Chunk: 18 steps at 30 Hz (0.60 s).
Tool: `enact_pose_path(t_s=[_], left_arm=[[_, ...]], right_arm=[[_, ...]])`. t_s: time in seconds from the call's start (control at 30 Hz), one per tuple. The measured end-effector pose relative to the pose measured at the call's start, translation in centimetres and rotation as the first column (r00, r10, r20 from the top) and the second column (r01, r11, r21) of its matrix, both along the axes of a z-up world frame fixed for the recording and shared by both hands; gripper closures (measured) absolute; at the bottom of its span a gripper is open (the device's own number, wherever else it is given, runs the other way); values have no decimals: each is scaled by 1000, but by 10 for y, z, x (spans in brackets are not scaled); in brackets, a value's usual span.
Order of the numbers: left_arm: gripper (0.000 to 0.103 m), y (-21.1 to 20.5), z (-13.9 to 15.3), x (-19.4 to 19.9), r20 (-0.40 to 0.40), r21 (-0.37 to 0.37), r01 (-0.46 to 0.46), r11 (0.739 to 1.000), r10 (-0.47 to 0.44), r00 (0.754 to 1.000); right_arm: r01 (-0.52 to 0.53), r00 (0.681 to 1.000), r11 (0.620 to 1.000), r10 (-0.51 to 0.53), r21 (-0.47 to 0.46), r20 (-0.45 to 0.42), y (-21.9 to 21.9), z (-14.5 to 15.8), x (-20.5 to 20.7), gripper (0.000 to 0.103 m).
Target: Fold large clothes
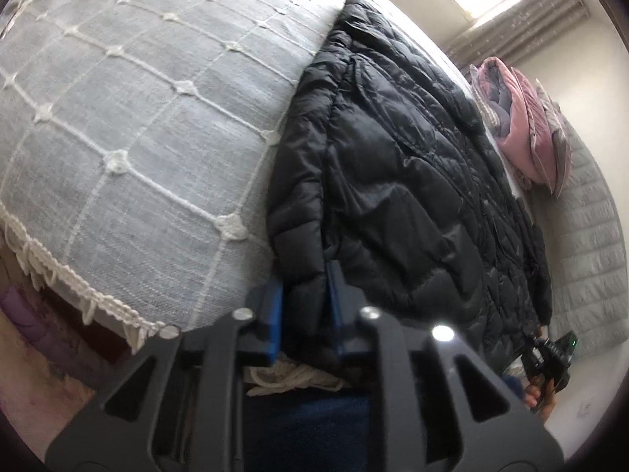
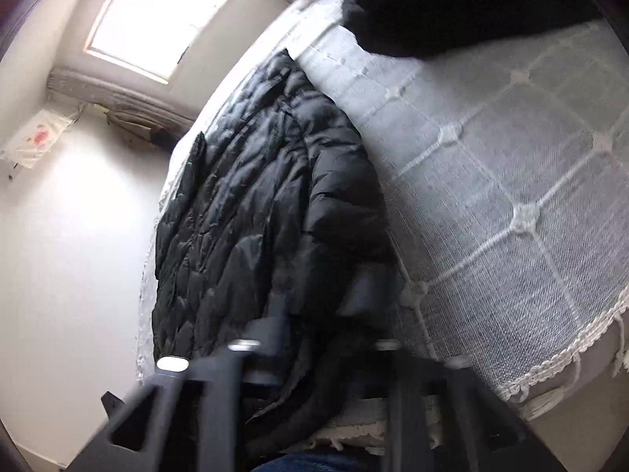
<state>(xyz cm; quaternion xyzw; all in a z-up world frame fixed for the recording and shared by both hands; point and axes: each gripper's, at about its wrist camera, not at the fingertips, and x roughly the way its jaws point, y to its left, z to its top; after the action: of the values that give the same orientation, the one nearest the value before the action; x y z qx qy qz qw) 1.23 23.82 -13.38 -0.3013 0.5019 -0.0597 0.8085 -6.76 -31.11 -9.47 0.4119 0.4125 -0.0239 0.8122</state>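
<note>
1. Left hand-held gripper point(image 1: 304, 306), low at the bed's near edge, blue pads clenched on a sleeve fold of the black quilted puffer jacket point(image 1: 401, 181).
2. Right hand-held gripper point(image 2: 314, 338) blurred at the jacket's hem; grip impossible to tell.
3. Jacket spread flat on the grey bedspread with white tufted grid point(image 1: 129, 126).

Your left gripper point(image 1: 304, 295) sat low at the near edge, its two blue fingers point(image 1: 271, 306) pointing forward and pinched on a fold of the jacket point(image 1: 393, 157). Your right gripper point(image 2: 314, 326) was also low and tipped, its fingers blurred; it seemed closed on the jacket too. In the left view your right hand point(image 1: 540, 391) showed far off, wrapped round its handle.
</note>
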Motion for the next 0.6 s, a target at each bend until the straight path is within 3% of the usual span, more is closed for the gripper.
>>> enact_pose_path(t_s=[0.07,0.23,0.33,0.43,0.6], left_arm=[[92,4,1,-2,4,-31,-25,999,25,1000],[96,3,27,-10,60,-25,-52,998,54,997],[96,5,53,-20,108,-32,-77,997,80,991],[97,1,85,-32,182,-4,-83,997,83,980],[97,2,138,-56,271,-69,-53,996,70,960]], right_arm=[[0,1000,1000,0,-19,7,2,5,-1,95],[-5,994,1000,2,28,108,6,28,-8,98],[-30,978,999,20,46,206,11,57,-15,99],[-52,964,999,50,2,261,19,84,-22,99],[-69,936,998,69,-12,346,25,123,-41,99]])
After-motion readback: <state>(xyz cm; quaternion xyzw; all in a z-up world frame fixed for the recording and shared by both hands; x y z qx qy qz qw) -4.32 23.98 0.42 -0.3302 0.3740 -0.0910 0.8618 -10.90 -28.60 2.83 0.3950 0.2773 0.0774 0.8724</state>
